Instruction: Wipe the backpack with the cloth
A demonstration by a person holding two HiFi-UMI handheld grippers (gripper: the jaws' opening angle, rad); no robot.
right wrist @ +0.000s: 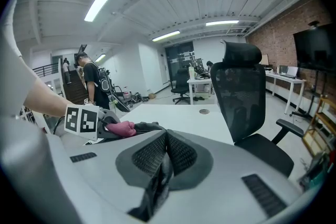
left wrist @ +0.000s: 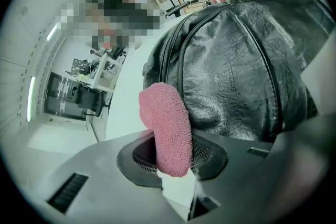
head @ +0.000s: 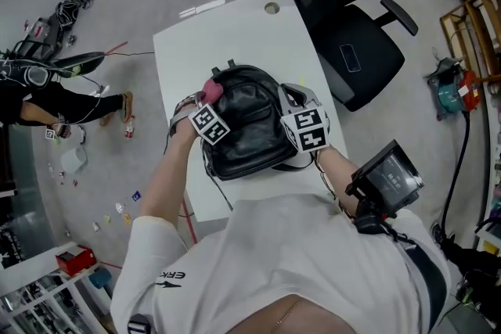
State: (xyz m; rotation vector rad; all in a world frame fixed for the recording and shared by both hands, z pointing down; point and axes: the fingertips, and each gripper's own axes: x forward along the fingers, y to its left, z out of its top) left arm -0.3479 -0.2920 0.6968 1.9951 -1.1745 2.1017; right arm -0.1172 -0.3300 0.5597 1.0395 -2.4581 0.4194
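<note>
A black leather backpack lies in the middle of the white table. My left gripper is at the bag's upper left corner, shut on a pink cloth. In the left gripper view the cloth sticks out of the left gripper and rests against the bag's glossy side. My right gripper is at the bag's right side. In the right gripper view the right gripper is shut on a black strip of the backpack. The pink cloth also shows there.
A black office chair stands close to the table's far right edge. A cable hole sits near the table's far edge. A person and loose clutter are on the floor at the left, a red box at the lower left.
</note>
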